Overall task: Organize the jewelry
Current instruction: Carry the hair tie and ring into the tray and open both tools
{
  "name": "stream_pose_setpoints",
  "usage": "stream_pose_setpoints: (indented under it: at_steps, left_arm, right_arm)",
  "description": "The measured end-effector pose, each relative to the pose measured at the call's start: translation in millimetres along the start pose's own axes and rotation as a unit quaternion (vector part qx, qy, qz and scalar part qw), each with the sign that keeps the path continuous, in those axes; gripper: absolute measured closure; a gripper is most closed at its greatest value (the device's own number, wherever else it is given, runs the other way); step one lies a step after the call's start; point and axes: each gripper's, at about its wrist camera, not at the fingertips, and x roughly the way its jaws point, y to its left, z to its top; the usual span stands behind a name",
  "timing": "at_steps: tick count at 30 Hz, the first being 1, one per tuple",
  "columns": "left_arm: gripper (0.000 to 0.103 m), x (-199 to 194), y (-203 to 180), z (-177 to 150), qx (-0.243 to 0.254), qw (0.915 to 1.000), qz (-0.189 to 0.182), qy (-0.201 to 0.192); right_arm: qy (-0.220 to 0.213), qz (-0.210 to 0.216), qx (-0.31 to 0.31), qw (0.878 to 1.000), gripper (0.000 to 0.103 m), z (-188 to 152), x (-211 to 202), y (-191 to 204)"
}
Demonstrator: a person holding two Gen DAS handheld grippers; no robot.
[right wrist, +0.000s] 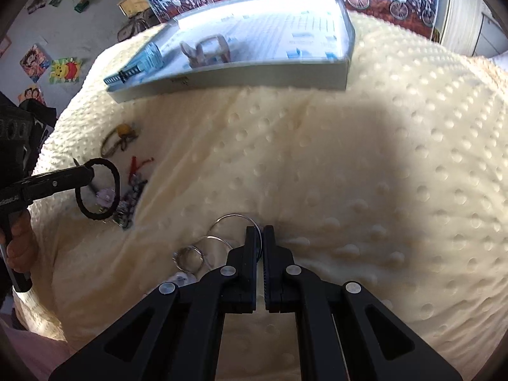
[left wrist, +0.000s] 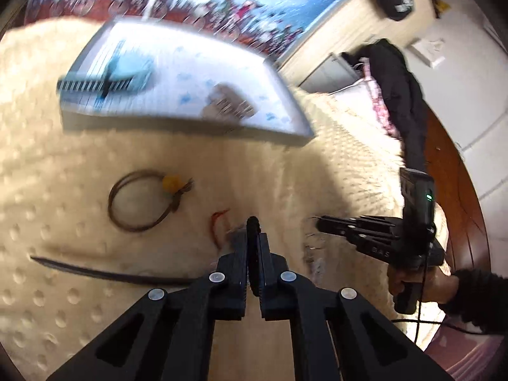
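Covering the bed, a cream dimpled blanket (right wrist: 349, 165) underlies both closed tools: left (right wrist: 90, 169) pinching a black ring (right wrist: 98, 189), right (right wrist: 262, 229) a wire hoop (right wrist: 233, 219).

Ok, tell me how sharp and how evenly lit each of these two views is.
Left wrist view: heavy motion blur smears the tray and the poster behind it; the cord bracelet is soft too. Right wrist view: sharper, though the tray glares white inside, and a broad shadow falls across the blanket. Both views bend straight edges, fisheye style.
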Motion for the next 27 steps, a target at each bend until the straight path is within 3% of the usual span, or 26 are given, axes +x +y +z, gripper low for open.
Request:
stream_pose_setpoints:
  at_steps: [7, 18, 27]
  left_arm:
    - [0.097, -13.6, -18.5, 15.3, 0.019, 0.9992, -0.015, -0.033]
    - [0.097, -31.4, -7.4, 76.6, -0.003, 0.9938, 0.038, -0.104]
    - [0.097, 4.8, 14.3, 116.9, 0.005, 0.9876, 0.1, -0.121]
  right_arm:
    - [-0.06, 0.01, -0.008, 0.998, 0.1, 26.1, -32.1, 3.5]
    - [-0.178, 0.014, -0.002, 0.984, 0.101, 89.7, -84.1, 5.7]
    - [-0.192, 0.009, 0.033, 0.981, 0.101, 142.8, -43.9, 4.1]
